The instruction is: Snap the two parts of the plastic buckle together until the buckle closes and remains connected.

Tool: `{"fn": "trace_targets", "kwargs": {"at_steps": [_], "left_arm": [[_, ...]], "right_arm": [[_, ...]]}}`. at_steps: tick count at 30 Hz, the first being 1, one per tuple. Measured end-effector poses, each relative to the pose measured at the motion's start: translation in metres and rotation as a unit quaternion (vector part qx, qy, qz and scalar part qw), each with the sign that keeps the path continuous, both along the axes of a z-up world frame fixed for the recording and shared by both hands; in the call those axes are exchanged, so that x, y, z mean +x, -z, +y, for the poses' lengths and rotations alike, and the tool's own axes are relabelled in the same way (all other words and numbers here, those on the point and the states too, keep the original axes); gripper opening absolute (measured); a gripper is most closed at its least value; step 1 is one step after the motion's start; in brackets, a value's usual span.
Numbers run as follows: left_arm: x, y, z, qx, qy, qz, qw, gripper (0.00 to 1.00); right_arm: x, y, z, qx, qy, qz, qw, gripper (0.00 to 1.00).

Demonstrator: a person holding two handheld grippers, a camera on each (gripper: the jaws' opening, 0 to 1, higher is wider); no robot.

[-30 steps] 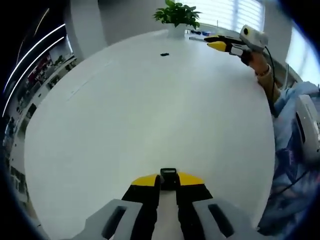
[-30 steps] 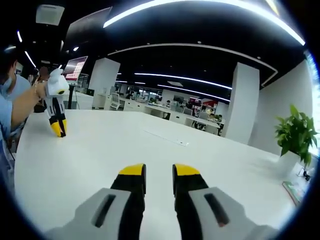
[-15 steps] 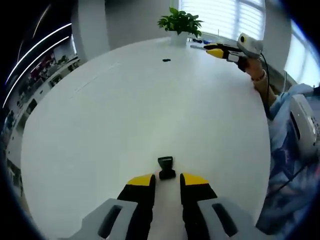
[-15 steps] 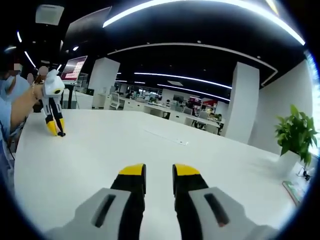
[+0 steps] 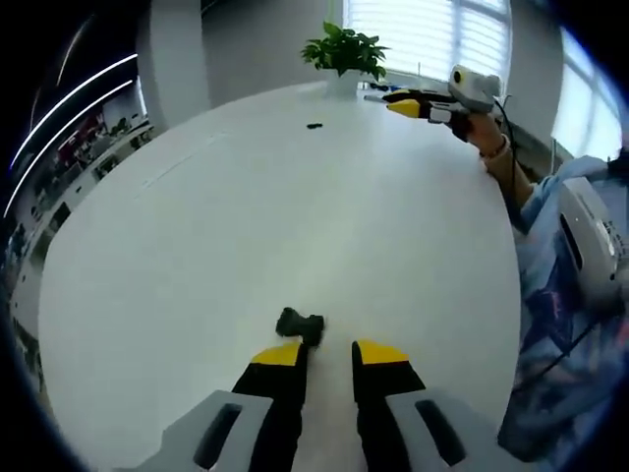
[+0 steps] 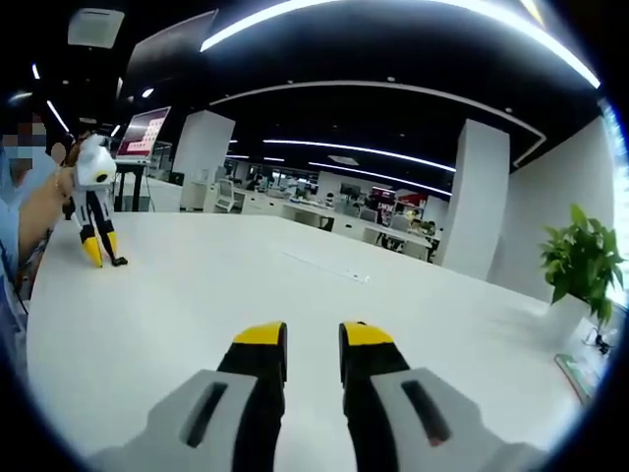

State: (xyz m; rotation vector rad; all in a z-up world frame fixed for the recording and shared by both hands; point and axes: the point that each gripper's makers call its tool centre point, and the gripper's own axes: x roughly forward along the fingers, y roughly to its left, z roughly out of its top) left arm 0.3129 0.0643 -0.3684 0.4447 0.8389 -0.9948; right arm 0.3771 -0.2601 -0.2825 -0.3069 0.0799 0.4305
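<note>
— Judging from where things lie, how far along are we?

— Barely started, I think. One small black plastic buckle half (image 5: 299, 324) lies loose on the round white surface (image 5: 295, 206), touching or just beyond the yellow tip of my left tongs (image 5: 327, 356). Those tongs stand parted and hold nothing. The other small black buckle piece (image 5: 314, 126) sits far across the surface, near the potted green plant (image 5: 344, 49). The two halves are well apart, so nothing is mated yet; both still need picking up, aligning and pressing home.

— And the right side?

— My right tongs (image 6: 313, 344) hover above the surface with a narrow gap between the jaws, empty as well.

— Which way does the near half point?

— Its long axis runs crosswise to my left jaws, roughly left to right in the left gripper view. Which end is the mating end I can't tell; it's too small and dark.
</note>
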Motion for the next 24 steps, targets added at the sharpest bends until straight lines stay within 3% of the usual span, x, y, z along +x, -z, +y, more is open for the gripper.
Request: {"fn": "trace_targets", "kwargs": {"at_steps": [13, 18, 24], "left_arm": [[-0.008, 0.001, -0.01, -0.004, 0.01, -0.004, 0.9999, 0.18], [-0.012, 0.001, 0.0, 0.005, 0.008, -0.007, 0.9999, 0.18], [0.002, -0.003, 0.022, 0.0, -0.022, -0.01, 0.9997, 0.19]], "right_arm": [[0.0, 0.0, -0.001, 0.001, 0.002, 0.0, 1.0, 0.21], [-0.001, 0.0, 0.0, 0.001, 0.001, 0.0, 1.0, 0.21], [-0.001, -0.002, 0.0, 0.001, 0.0, -0.002, 1.0, 0.21]]}}
